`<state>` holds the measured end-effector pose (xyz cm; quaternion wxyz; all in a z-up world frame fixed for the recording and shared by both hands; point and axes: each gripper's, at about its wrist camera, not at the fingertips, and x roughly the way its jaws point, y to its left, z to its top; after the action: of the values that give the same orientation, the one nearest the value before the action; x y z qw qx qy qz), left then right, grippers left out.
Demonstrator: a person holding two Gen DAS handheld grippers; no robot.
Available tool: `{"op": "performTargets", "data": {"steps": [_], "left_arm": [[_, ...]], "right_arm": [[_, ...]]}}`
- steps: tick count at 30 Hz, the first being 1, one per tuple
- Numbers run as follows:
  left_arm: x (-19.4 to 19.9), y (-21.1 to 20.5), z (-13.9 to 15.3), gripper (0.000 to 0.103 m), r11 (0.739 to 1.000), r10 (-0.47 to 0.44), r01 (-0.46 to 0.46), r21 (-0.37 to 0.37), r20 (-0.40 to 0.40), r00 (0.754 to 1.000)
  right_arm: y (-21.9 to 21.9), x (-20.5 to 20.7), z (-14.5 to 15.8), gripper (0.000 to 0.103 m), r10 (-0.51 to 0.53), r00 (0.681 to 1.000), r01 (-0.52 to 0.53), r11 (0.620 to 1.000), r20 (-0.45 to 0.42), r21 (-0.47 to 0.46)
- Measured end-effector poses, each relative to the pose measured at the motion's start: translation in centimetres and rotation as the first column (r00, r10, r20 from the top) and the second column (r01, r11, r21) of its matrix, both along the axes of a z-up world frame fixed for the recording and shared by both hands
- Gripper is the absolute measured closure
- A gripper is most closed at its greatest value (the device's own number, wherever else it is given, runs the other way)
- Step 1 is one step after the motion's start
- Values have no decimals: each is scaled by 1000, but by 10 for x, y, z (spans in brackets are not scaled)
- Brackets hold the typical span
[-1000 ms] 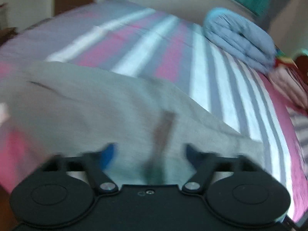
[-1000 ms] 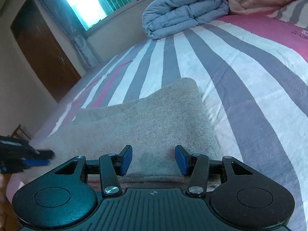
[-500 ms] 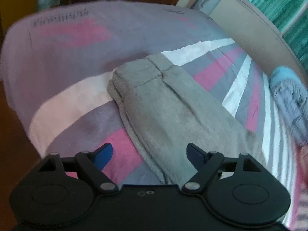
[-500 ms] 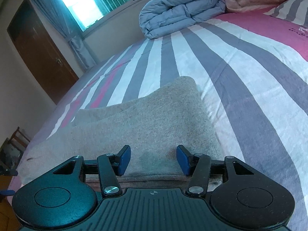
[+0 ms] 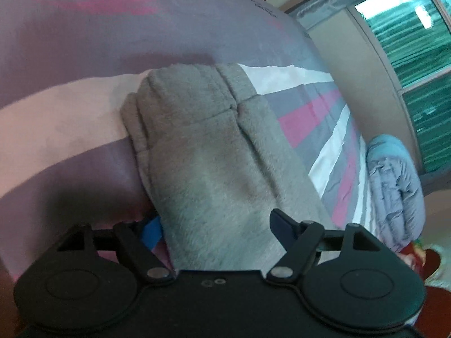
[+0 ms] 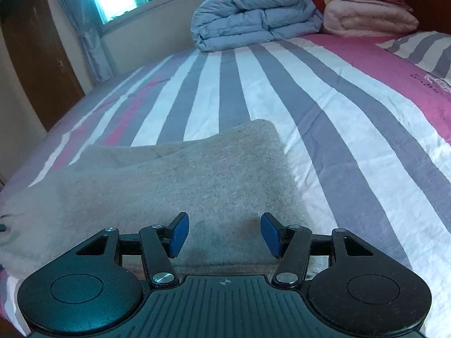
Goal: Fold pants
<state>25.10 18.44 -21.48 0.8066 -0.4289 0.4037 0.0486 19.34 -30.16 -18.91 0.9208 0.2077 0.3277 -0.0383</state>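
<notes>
A: Where are the grey fleece pants?

B: Lying flat on the striped bedsheet of pink, grey and white bands, folded lengthwise into a long strip. In the left wrist view the waistband end lies farthest from the camera, with a seam running across it, and the strip runs back toward the gripper.

A: And the left gripper?

B: It sits low over the near part of the strip. Its jaws are closing, with the fleece between them. The blue pad on one side is down at the fabric's edge, against the sheet, and partly hidden by the cloth. The other finger lies on top of the fleece. I cannot tell that the pads are pressing on anything.

A: The right gripper?

B: At the other end of the pants, which fill the lower half of its view (the fleece looks paler here, with a rounded fold corner farther up the bed). Its two blue pads stand moderately apart above the cloth, and nothing is pinched between them.

A: Anything else on the bed?

B: A folded blue-grey quilted duvet near the far edge, and a folded pale pink blanket just beside it, both well apart from the pants. A brown wooden door and a window with green blinds stand beyond.
</notes>
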Motion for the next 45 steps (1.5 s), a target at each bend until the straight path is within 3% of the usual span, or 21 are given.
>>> {"op": "performTargets", "data": {"steps": [5,7,10,18,23,27,31,34,36,37,38,39,41,42,43,45], "left_arm": [[2,-2,-9,35,1000,28,-27,-9,25,999],[3,-6,-6,71,999,37,-37,35,7,999],[4,-4,-3,85,999,32,-32,29,15,999],[-8,-10,20,94,998,38,-43,40,112,993],[-13,-44,69,94,975,-110,59,213,239,965],[-20,-87,104,94,929,-260,151,338,307,916],[-32,-158,132,94,830,-473,283,480,339,813],[-40,-225,136,94,723,-636,411,555,303,710],[-49,-274,124,94,612,-742,502,611,225,631],[-54,-295,113,94,559,-778,537,632,176,603],[-59,-322,97,94,467,-827,590,658,88,556],[-64,-341,82,90,396,-852,621,676,18,523],[-75,-368,57,83,277,-865,644,713,-106,490],[-81,-375,49,77,241,-864,637,732,-137,484],[-88,-378,48,72,231,-863,626,744,-140,485],[-97,-377,56,65,240,-873,628,740,-118,473]], "right_arm": [[6,6,0,44,3,1000,-4,999,-19,-36],[9,7,0,43,9,1000,-10,999,-24,-51],[14,10,0,43,20,999,-22,998,-29,-54],[18,10,1,42,33,999,-34,998,-20,-57],[13,9,-2,42,37,999,-38,998,-19,-52],[12,10,-3,42,38,999,-39,998,-14,-58],[8,8,-2,42,20,1000,-19,999,9,-41],[9,13,-7,42,54,998,-56,996,-30,-75],[7,14,-6,41,88,995,-91,993,-36,-78],[1,12,-6,41,90,996,-91,995,-29,-48],[-6,11,-6,41,79,997,-79,997,-22,-10],[-16,7,-6,41,53,998,-53,998,-16,25],[-36,-1,-7,41,8,1000,-8,995,0,97],[-43,-4,-7,41,4,1000,-4,992,5,127],[-50,-8,-8,41,7,1000,-9,989,11,151],[-59,-16,-6,41,7,1000,-12,985,29,173]]}}
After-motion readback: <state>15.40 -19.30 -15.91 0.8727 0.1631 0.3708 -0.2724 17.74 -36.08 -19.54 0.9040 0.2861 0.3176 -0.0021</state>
